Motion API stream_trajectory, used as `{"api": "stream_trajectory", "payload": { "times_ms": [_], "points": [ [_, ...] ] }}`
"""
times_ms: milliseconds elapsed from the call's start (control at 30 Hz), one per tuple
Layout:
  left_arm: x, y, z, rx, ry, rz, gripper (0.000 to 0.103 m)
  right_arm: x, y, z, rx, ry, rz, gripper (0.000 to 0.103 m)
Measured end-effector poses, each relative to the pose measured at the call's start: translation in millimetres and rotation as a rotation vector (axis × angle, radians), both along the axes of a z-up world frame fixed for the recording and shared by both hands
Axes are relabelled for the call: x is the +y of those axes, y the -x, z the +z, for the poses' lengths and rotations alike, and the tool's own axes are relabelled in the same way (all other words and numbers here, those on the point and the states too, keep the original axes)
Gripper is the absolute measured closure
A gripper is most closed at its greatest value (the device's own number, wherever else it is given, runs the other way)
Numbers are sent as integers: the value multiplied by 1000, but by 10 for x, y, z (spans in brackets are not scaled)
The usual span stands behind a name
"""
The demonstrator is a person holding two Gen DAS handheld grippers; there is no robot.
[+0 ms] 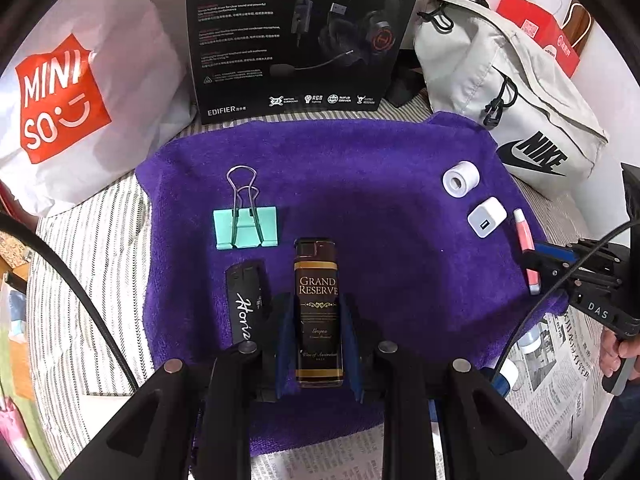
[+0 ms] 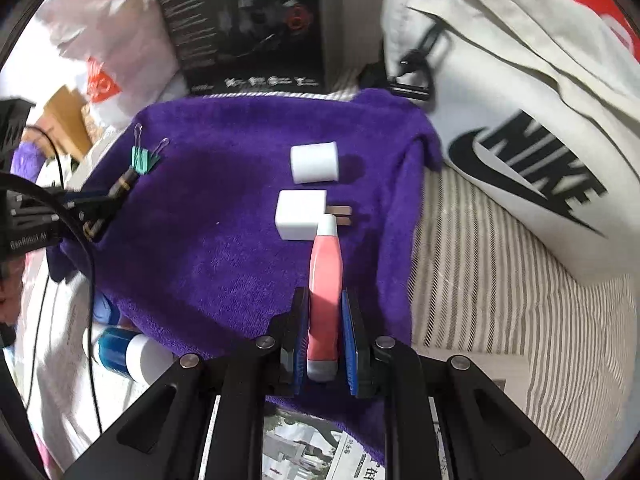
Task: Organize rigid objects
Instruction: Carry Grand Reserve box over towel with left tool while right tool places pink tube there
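A purple towel [image 1: 360, 184] holds the objects. My left gripper [image 1: 318, 320] is shut on a brown "Grand Reserve" lighter [image 1: 318, 280], held low over the towel's near part. Beside it lie a black "Horizon" item [image 1: 245, 300] and a mint binder clip [image 1: 245, 226]. On the towel's right side sit a white tape roll [image 1: 460, 179] and a white USB charger [image 1: 486, 217]. My right gripper [image 2: 325, 320] is shut on a pink tube with a white tip [image 2: 326, 276], whose tip reaches the charger [image 2: 300, 214]; the roll [image 2: 315, 162] lies just behind it.
A black Edifier headset box [image 1: 296, 36] stands behind the towel. A white Miniso bag [image 1: 76, 92] is at the left and a grey Nike bag [image 1: 508, 88] at the right. Newspaper [image 1: 560, 360] and a blue-white container [image 2: 124, 354] lie near the front edge.
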State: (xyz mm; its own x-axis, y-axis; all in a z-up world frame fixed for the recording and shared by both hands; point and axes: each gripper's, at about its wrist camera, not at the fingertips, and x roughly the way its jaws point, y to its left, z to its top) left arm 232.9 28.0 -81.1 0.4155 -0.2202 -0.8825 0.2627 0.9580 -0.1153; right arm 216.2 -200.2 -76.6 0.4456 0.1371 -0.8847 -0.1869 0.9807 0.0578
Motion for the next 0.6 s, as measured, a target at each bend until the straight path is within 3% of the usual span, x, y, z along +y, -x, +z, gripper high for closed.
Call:
{"api": "stream_trajectory", "payload": {
  "times_ms": [600],
  "points": [
    [5, -121, -114, 28, 1, 0, 81, 95, -130, -120, 40, 45, -21, 87]
  ]
}}
